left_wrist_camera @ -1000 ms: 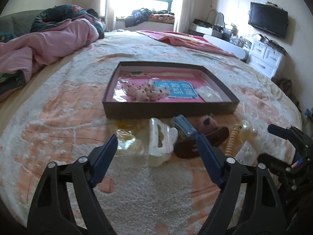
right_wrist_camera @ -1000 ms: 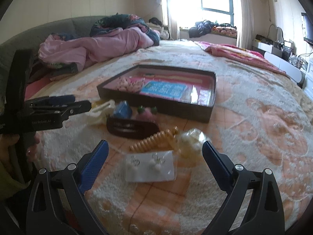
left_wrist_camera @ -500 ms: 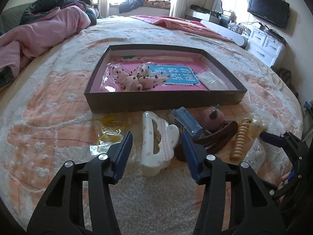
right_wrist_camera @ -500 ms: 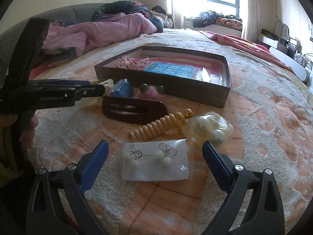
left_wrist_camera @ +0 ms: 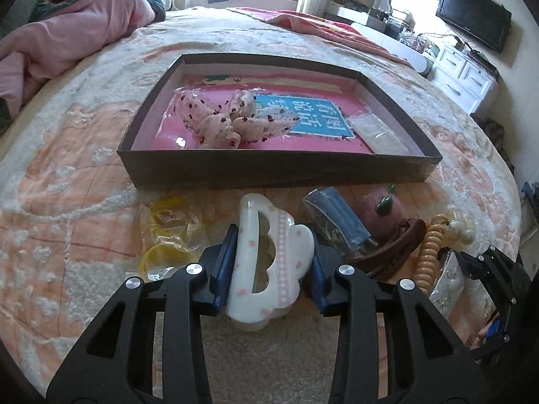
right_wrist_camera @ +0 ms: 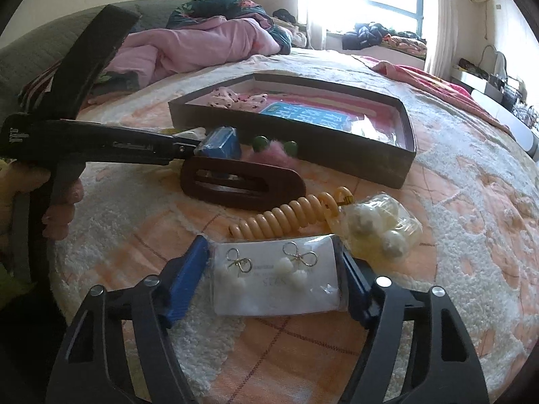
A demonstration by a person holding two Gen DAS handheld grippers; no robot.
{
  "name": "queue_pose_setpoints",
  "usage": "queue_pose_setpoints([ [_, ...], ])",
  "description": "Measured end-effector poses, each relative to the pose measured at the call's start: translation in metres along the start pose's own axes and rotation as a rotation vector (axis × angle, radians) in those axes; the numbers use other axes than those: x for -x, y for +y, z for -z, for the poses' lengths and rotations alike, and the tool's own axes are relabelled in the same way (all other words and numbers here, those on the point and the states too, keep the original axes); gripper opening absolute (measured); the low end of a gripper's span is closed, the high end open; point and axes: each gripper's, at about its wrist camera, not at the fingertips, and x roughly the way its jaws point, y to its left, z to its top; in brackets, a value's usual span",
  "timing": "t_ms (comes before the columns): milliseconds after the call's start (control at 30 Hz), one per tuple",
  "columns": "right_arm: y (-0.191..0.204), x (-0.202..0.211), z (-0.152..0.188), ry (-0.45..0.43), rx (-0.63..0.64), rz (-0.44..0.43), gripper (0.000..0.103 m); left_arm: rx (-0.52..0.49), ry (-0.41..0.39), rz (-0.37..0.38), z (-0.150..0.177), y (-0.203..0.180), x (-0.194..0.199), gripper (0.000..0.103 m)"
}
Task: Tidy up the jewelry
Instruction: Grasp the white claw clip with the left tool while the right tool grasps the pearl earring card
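Observation:
My left gripper (left_wrist_camera: 271, 262) is shut on a white and pink cloud-shaped hair claw (left_wrist_camera: 269, 256) lying on the bed rug. My right gripper (right_wrist_camera: 274, 281) has closed in around a white earring card (right_wrist_camera: 276, 279) with two bow earrings; both blue pads sit at its side edges. A dark shallow box (left_wrist_camera: 279, 168) (right_wrist_camera: 353, 160) with a pink floor lies behind, holding a spotted scrunchie (left_wrist_camera: 232, 121) and a blue card (left_wrist_camera: 310, 118). In front of it lie a brown hair clip (right_wrist_camera: 242, 183), a tan coil (right_wrist_camera: 289, 219) and a pearl bag (right_wrist_camera: 380, 232).
A clear bag of yellow bands (left_wrist_camera: 168, 232) lies left of the claw. A blue packet (left_wrist_camera: 337, 219) and a pink fluffy piece (left_wrist_camera: 380, 205) lie right of it. A pink quilt (left_wrist_camera: 67, 40) is heaped at far left. A cabinet and TV (left_wrist_camera: 475, 30) stand at right.
Both grippers moved forward and down and their jaws narrowed. The left closed onto the white hair claw. The right closed in on the earring card.

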Motion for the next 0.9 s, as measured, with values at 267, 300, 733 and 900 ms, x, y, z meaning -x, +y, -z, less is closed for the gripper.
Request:
queue_pose_setpoints([
  [267, 0.000, 0.010, -0.002, -0.026, -0.003, -0.026, 0.064, 0.021, -0.059, 0.031, 0.000, 0.000, 0.024, 0.029],
  [300, 0.000, 0.013, -0.003, -0.035, -0.003, -0.032, 0.064, 0.021, -0.075, 0.033, -0.002, 0.000, 0.030, 0.029],
  [733, -0.005, 0.042, -0.030, -0.140, -0.013, -0.041, 0.064, 0.048, -0.186, 0.008, -0.016, 0.007, 0.067, 0.029],
  [900, -0.022, 0.045, -0.044, -0.172, -0.039, -0.003, 0.064, 0.066, -0.201, -0.003, -0.019, 0.016, 0.070, 0.029],
])
